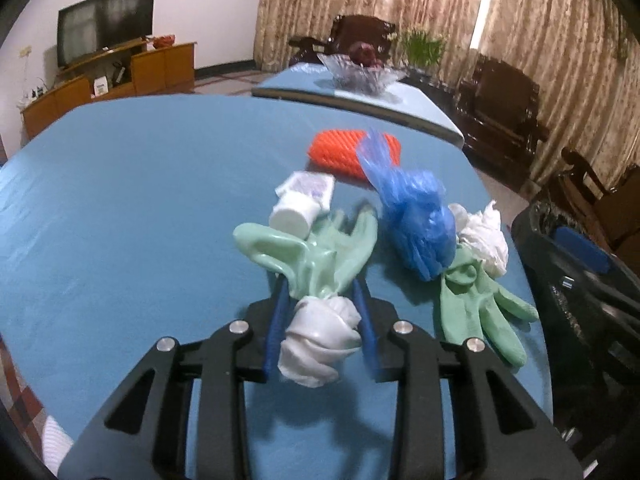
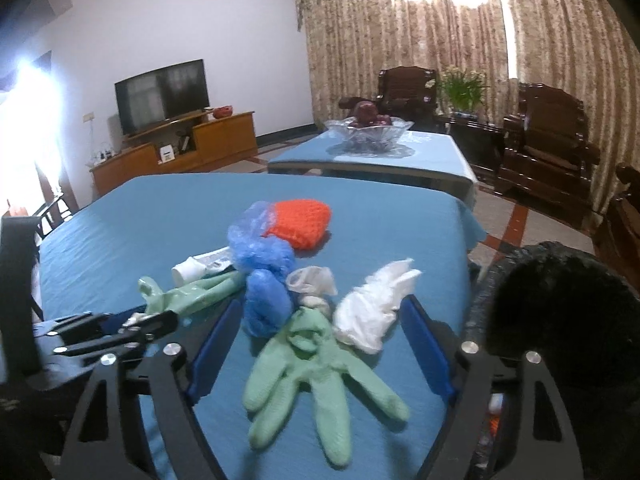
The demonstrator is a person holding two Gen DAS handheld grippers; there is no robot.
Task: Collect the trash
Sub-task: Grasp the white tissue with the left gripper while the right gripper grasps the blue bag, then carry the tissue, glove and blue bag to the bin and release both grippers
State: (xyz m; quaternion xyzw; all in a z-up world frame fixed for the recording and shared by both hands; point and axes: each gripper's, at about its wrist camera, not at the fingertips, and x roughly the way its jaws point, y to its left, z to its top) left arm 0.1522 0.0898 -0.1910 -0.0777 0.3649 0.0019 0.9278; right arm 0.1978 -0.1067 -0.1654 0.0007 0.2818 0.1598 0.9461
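Observation:
Trash lies on a blue table (image 1: 120, 220). My left gripper (image 1: 320, 288) is shut on a green glove with a white cuff (image 1: 316, 264); this glove also shows in the right wrist view (image 2: 192, 296). A white tube (image 1: 300, 204) rests against it. A blue plastic bag (image 1: 416, 224), crumpled white tissue (image 1: 484, 236) and an orange mesh piece (image 1: 352, 152) lie beyond. My right gripper (image 2: 320, 312) is open around a second green glove (image 2: 316, 380), with white tissue (image 2: 372, 312) and the blue bag (image 2: 264, 280) between its fingers. My left gripper (image 2: 132, 324) shows at the left.
A black-lined trash bin (image 2: 560, 320) stands at the table's right edge; it also shows in the left wrist view (image 1: 580, 280). A second blue table carries a glass fruit bowl (image 2: 368, 132). Dark wooden chairs (image 2: 548, 148) and a TV cabinet (image 2: 176, 148) stand behind.

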